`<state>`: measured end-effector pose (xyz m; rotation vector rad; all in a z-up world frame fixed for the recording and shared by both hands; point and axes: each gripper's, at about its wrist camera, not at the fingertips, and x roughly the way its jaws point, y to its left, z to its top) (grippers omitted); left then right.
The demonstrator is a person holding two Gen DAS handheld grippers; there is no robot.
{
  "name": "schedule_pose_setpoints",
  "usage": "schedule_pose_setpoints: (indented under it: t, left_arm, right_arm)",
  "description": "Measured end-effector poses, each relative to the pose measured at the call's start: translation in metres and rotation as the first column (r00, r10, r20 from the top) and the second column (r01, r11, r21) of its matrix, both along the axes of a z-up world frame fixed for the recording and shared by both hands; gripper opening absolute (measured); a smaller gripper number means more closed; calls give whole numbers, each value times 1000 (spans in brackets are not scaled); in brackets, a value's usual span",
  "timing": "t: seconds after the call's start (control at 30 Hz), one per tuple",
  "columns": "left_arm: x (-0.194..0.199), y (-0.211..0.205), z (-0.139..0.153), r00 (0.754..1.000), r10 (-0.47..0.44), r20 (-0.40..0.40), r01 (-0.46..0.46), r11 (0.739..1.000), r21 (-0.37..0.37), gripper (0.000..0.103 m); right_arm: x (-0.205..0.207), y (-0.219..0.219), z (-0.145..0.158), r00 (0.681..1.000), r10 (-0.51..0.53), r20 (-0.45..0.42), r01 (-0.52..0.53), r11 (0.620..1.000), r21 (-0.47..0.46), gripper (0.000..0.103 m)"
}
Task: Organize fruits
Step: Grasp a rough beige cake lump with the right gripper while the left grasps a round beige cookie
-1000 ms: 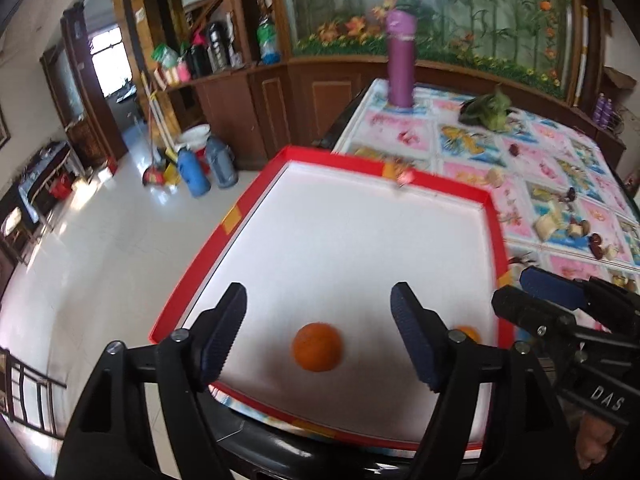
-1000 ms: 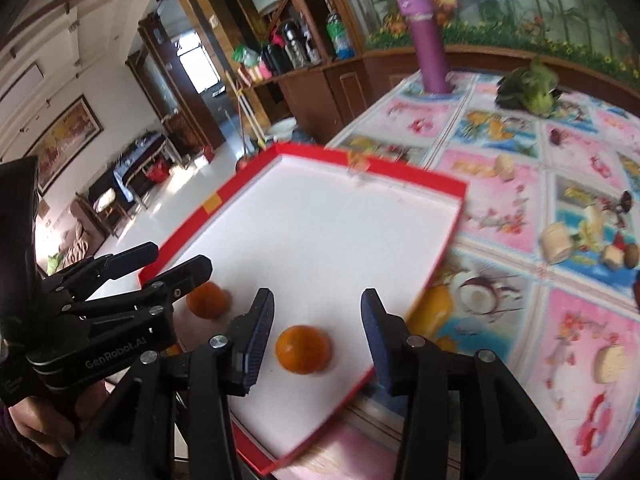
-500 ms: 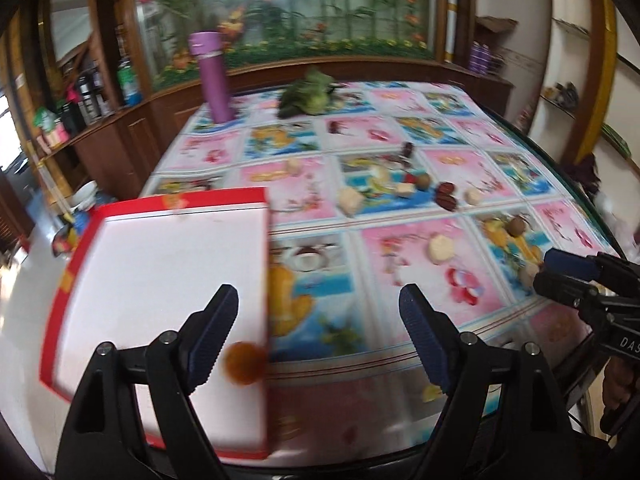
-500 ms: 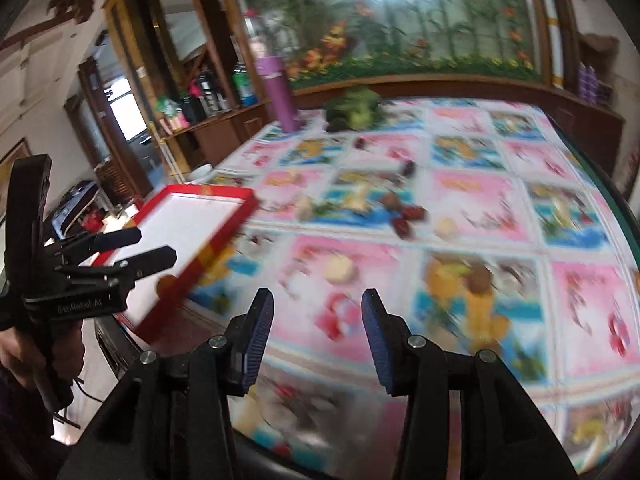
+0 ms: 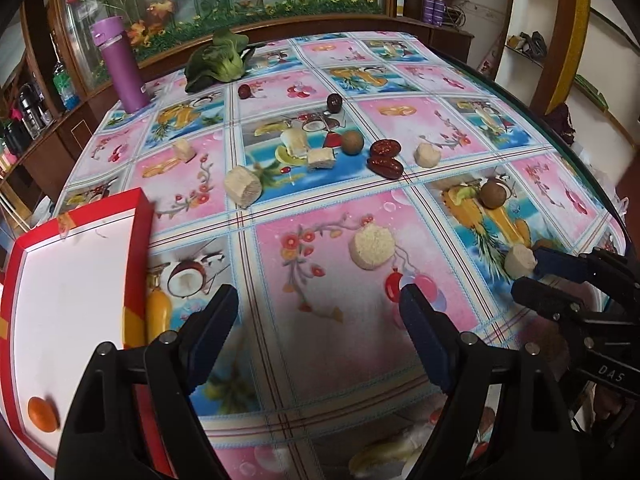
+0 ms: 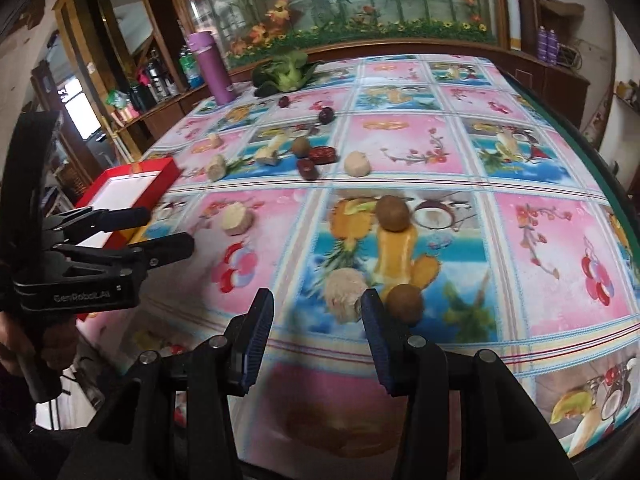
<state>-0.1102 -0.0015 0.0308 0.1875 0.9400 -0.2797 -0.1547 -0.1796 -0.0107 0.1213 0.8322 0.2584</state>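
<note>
Fruits (image 5: 385, 159) lie scattered; left tool (image 6: 164, 232), marked "GenRobot.AI", and right tool (image 5: 532, 274), marked "DAS", gape wide, empty.

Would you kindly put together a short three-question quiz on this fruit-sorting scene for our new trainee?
1. True or false: the red tray holds an orange.
2. What is the state of the left gripper? A) open and empty B) shut on a date C) shut on the orange
3. Fill in: in the right wrist view, the pale chunk nearest the right gripper lies beside a round ____ fruit.

Key: 1 true; 2 A; 3 brown.
</note>
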Motion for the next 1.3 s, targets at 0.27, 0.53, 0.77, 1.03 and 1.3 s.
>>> schedule_pose_setpoints:
  t: [0.27, 0.53, 0.77, 1.03, 1.3]
  left_arm:
    - [24, -18, -9, 999, -27, -39, 26, 1000, -14, 83]
    - [33, -28, -21, 997, -55, -48, 53, 998, -33, 56]
    - [35, -22, -19, 998, -44, -39, 42, 998, -57, 31]
    - [23, -2, -7, 1000, 30, -6, -30, 997, -66, 29]
    - [-10, 69, 52, 959, 219, 177, -213, 976, -55, 29]
  right_arm:
    - [8, 2, -6, 1000, -16, 3, 16, 997, -77, 33]
    - [8, 3, -5, 1000, -23, 18, 24, 995, -94, 27]
    - [7, 4, -5, 999, -23, 23, 25, 995, -97, 25]
    - [12, 15, -2, 1000, -8, 6, 9, 996, -93, 25]
    - [38, 76, 31, 991, 122, 50, -120, 992, -47, 25]
